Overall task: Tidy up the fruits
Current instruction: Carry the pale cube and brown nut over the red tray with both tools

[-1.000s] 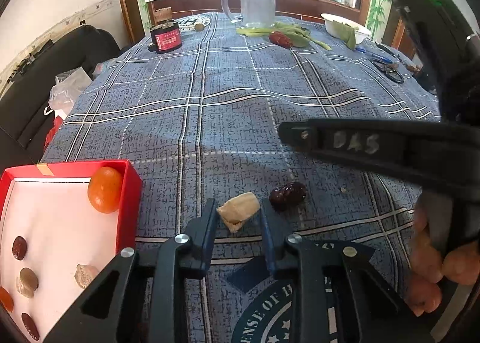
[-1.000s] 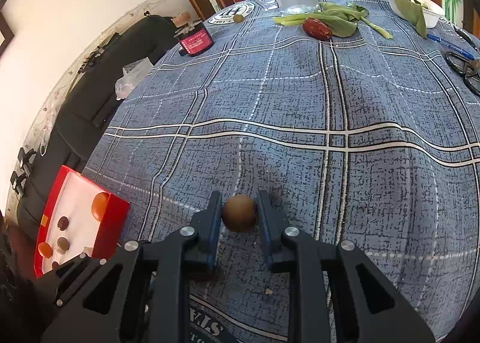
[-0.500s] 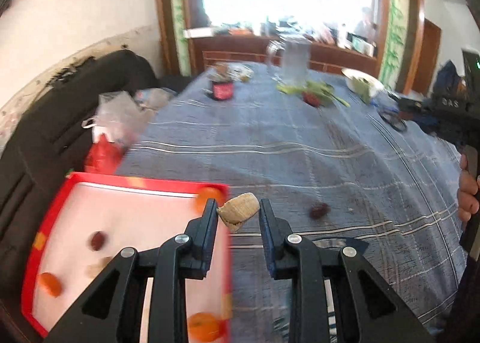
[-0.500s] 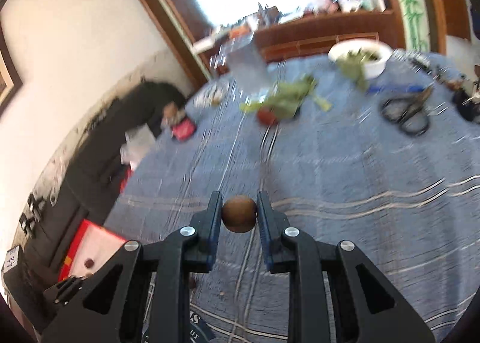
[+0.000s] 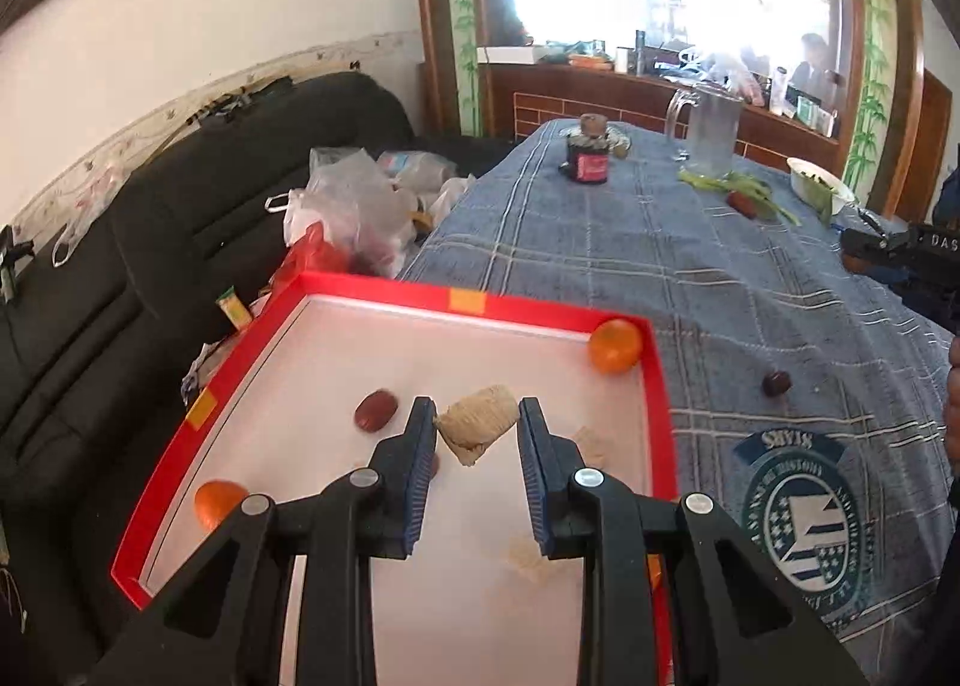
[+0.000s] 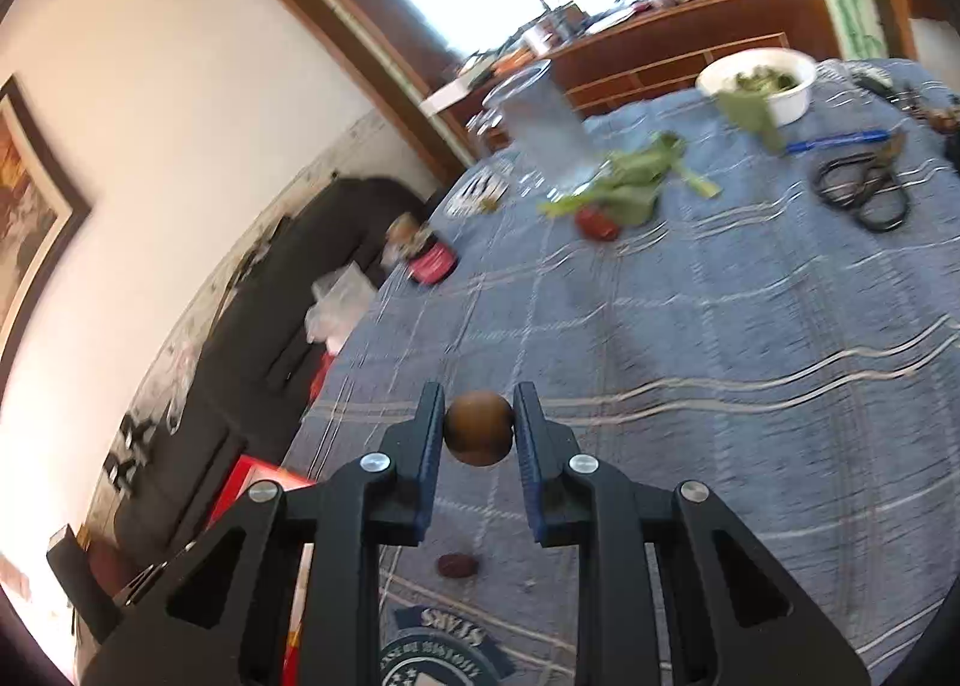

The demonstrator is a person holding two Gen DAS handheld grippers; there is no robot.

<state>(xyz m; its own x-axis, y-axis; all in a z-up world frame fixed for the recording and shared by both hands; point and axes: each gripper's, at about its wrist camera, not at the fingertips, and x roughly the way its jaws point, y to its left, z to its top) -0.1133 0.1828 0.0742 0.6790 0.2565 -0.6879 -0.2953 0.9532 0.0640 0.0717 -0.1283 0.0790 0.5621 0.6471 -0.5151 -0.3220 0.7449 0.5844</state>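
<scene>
My left gripper (image 5: pixel 477 434) is shut on a beige nut-like piece (image 5: pixel 478 423) and holds it above the red-rimmed white tray (image 5: pixel 456 299). In the tray lie an orange (image 5: pixel 614 346) in the far right corner, a dark red date (image 5: pixel 375 410), a small orange fruit (image 5: pixel 219 502) and pale pieces (image 5: pixel 531 557). A dark date (image 5: pixel 776 383) lies on the blue cloth right of the tray; it also shows in the right wrist view (image 6: pixel 457 565). My right gripper (image 6: pixel 479 429) is shut on a round brown fruit (image 6: pixel 479 428), held above the cloth.
The blue checked tablecloth (image 6: pixel 720 338) carries a glass pitcher (image 6: pixel 543 128), green leaves (image 6: pixel 630 179) with a red fruit (image 6: pixel 596 222), a white bowl (image 6: pixel 759 83), scissors (image 6: pixel 864 191) and a dark jar (image 5: pixel 591 155). A black sofa (image 5: pixel 150 242) with plastic bags (image 5: pixel 348 206) stands left.
My left gripper carried the beige piece left from the cloth to above the tray. My right gripper lifted the brown fruit off the cloth and tilted.
</scene>
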